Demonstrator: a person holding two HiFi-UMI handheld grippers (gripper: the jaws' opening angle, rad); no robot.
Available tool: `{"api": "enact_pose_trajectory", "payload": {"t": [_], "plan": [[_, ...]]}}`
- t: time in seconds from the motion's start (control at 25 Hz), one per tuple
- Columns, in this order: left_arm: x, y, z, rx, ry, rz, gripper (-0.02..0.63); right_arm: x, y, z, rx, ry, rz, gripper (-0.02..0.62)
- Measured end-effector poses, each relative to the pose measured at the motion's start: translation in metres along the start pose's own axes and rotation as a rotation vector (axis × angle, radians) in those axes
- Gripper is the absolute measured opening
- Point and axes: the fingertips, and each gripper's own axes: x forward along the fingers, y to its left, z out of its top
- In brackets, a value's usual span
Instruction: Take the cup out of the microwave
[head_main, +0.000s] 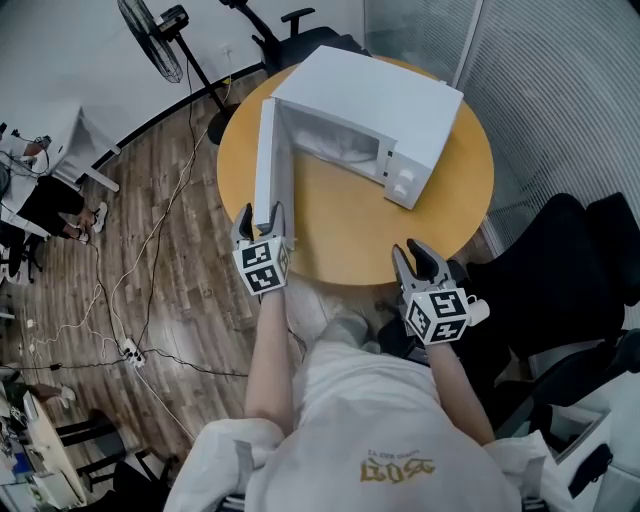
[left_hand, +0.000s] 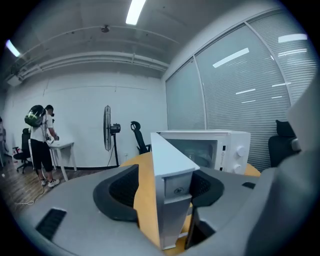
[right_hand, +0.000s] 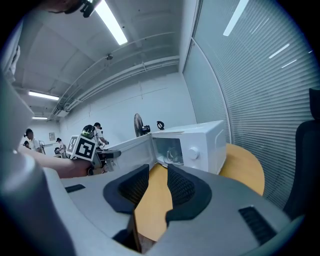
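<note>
Our left gripper (head_main: 261, 212) has its jaws spread, with the free end of the microwave door (head_main: 268, 160) standing between them. In the left gripper view the right pad lies close against the door's end, while a strip of the table shows between the door and the left pad, so we do not count this as a pinch. The left forearm (head_main: 268, 350) reaches straight ahead from the body, and the gripper points nearly level along the door, at the near left rim of the round yellow table (head_main: 340, 235).

Our right gripper (head_main: 415, 255) has its jaws parted by a narrow gap, and only tabletop shows through it. It hangs at the table's near edge, well apart from the left one, and points toward the microwave (head_main: 380, 100) in a nearly level pose. The right forearm (head_main: 455, 385) is bent in close to the body.

The door is swung wide open toward us. Inside the cavity the right gripper view shows a clear, glassy shape that we take for the cup (right_hand: 171, 155), resting on the oven floor, far from both grippers.

A black chair (head_main: 560, 260) stands to the right of the table, and a floor fan (head_main: 150, 35) stands beyond it on the left.
</note>
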Motion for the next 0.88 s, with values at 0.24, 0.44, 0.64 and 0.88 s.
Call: {"api": "enact_pose_trajectory", "payload": {"t": [0.24,0.44,0.64,0.88], "plan": [[0.003,0.016,-0.013,-0.044,0.013,-0.005,0.273,0.018,0.006,0.009,-0.007,0.001,0.002,0.127],[0.006,0.025,-0.016,-0.047,-0.006,-0.052,0.267,0.049,0.017,0.018,-0.008,0.007,0.010,0.127],[0.013,0.031,-0.020,-0.039,-0.010,-0.129,0.175,0.073,0.034,0.019,-0.027,0.015,0.023,0.127],[0.014,0.047,-0.020,-0.017,-0.015,-0.151,0.173,0.094,0.043,0.021,-0.034,0.019,0.010,0.126]]}}
